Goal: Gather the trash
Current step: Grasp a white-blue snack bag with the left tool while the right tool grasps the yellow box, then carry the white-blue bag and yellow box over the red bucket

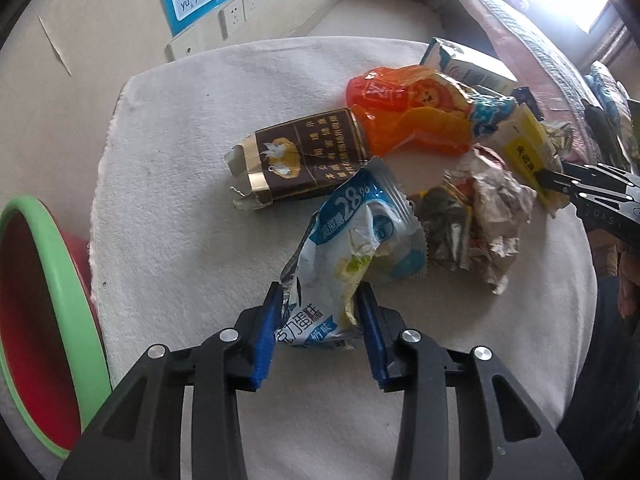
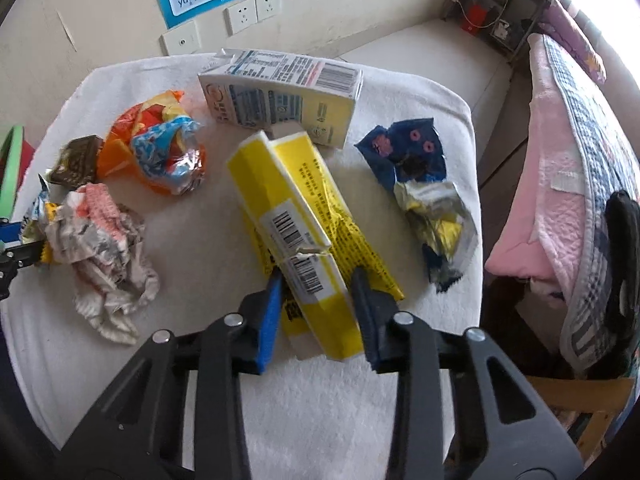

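A: Gripping now? Left gripper pinches the cake wrapper; right gripper clamps the yellow box, both on the table.

B: Early stage, I judge. Milk carton, crumpled paper remain; green-rimmed bin waits at left.

Right gripper clamps yellow box on white towel; milk carton behind.
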Demonstrator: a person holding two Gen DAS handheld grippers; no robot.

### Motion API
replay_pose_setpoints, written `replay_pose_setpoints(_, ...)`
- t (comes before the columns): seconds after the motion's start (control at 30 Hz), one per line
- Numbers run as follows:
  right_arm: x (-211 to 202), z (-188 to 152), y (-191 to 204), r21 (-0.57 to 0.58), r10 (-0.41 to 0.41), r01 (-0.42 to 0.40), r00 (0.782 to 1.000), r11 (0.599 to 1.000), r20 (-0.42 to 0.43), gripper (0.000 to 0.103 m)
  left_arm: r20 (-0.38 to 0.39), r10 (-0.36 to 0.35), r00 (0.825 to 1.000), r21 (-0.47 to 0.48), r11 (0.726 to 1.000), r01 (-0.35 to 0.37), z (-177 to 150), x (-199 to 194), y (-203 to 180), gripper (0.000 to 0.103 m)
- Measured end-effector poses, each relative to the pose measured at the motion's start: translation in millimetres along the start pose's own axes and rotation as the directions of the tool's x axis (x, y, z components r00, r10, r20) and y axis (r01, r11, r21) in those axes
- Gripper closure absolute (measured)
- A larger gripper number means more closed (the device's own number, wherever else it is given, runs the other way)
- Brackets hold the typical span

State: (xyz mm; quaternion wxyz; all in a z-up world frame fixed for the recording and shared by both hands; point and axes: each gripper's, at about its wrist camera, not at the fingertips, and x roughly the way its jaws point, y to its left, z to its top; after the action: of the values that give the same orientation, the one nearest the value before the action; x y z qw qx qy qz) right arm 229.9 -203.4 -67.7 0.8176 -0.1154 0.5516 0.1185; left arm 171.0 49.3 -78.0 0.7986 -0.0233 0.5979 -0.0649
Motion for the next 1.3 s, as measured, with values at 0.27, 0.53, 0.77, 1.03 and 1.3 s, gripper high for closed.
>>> replay_pose_setpoints(0.27, -25, -13, 1, 0.056, 0.072, -0.072, 0.997, 0.996, 0.014, 0.08, 0.044, -0.005, 0.999, -0.01, 1.0, 0.005, -14, -23, -5, 0.067)
replay_pose_setpoints(0.53, -53, -24, 12, 0.079, 0.118, -0.123, 0.991, 0.989, 0.057, 0.08, 0.093, -0.013, 0.996, -0.03, 0.999, 0.016, -24, -48, -4, 0.067)
replay_pose_setpoints(0.77, -83, -28, 22, 0.079, 0.141, -0.151, 0.983, 0.985, 0.114, 0.08, 0.154, -0.011, 0.988, -0.043, 0.999, 0.018, -32, -79, -6, 0.067)
replay_pose_setpoints(1.03, -112, -23, 41, 0.067, 0.174, -0.188, 0.97, 0.98, 0.172, 0.08, 0.214, -0.003, 0.977, -0.083, 0.996, 0.021, -35, -110, 3, 0.067)
replay_pose_setpoints(1.3, -125, -17, 69, 0.039, 0.212, -0.223, 0.958, 0.974, 0.194, 0.08, 0.246, 0.001, 0.969, -0.127, 0.991, 0.031, -42, -128, 20, 0.067)
